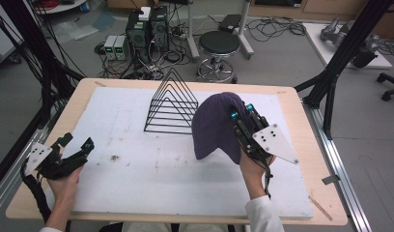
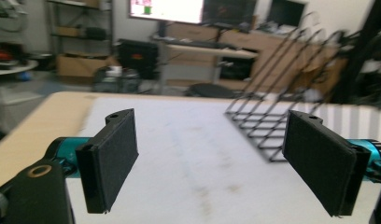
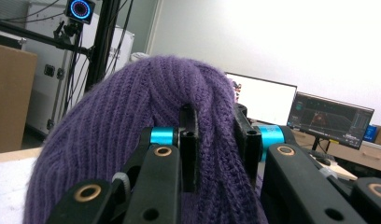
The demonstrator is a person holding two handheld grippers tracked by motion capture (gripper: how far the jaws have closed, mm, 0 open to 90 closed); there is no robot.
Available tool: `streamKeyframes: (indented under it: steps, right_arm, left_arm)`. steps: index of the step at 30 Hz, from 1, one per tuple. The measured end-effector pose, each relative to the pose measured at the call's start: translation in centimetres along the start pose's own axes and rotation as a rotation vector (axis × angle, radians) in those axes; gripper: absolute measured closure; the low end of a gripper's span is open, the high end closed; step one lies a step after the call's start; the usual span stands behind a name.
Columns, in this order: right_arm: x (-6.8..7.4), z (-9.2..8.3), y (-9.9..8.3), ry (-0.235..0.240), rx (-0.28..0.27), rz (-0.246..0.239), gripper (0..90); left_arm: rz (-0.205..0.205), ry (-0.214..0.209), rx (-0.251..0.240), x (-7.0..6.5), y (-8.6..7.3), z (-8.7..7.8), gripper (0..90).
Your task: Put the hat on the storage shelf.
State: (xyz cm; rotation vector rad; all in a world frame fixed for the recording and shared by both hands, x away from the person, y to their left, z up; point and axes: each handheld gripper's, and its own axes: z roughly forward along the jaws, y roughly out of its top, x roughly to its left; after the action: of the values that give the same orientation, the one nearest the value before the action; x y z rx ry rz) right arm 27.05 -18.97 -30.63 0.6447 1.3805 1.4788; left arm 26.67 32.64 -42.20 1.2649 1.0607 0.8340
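Overhead camera; two low, perhaps table-level.

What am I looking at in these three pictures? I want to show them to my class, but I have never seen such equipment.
A person at a table holds a hand-operated clamp tool in each hand. One camera looks down from above; one rides on each tool, looking along its black jaws. On the white board stands a black wire rack. The right gripper pinches a fold of a purple knitted beanie and lifts it. The left gripper is open, holding nothing, near the table's left edge.
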Motion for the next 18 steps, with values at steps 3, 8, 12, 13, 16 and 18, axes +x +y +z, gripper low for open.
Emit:
streamKeyframes:
  steps: [3,8,12,13,16,18]
  right_arm:
    - [0.1,0.2,0.4,-0.009,0.006,0.011,76.4]
    - [0.1,0.7,0.9,-0.010,0.006,0.026,76.4]
    - [0.3,1.0,1.2,-0.007,0.006,0.022,76.4]
    - [0.4,1.1,1.3,-0.005,0.005,0.025,76.3]
    - [0.5,1.3,1.5,-0.003,0.002,0.025,76.3]
    - [0.5,1.4,1.6,-0.004,0.004,0.034,76.2]
  left_arm:
    - [0.011,-0.034,-0.013,-1.0,0.7,0.3,18.4]
    - [0.017,-0.085,-0.024,-2.4,1.7,1.0,18.4]
    - [0.015,-0.119,-0.023,-3.1,1.9,1.7,17.9]
    - [0.011,-0.125,-0.025,-3.2,2.0,1.8,17.9]
    - [-0.006,-0.147,-0.037,-3.5,2.3,2.2,18.0]
    - [-0.009,-0.162,-0.044,-3.8,2.5,2.5,17.9]
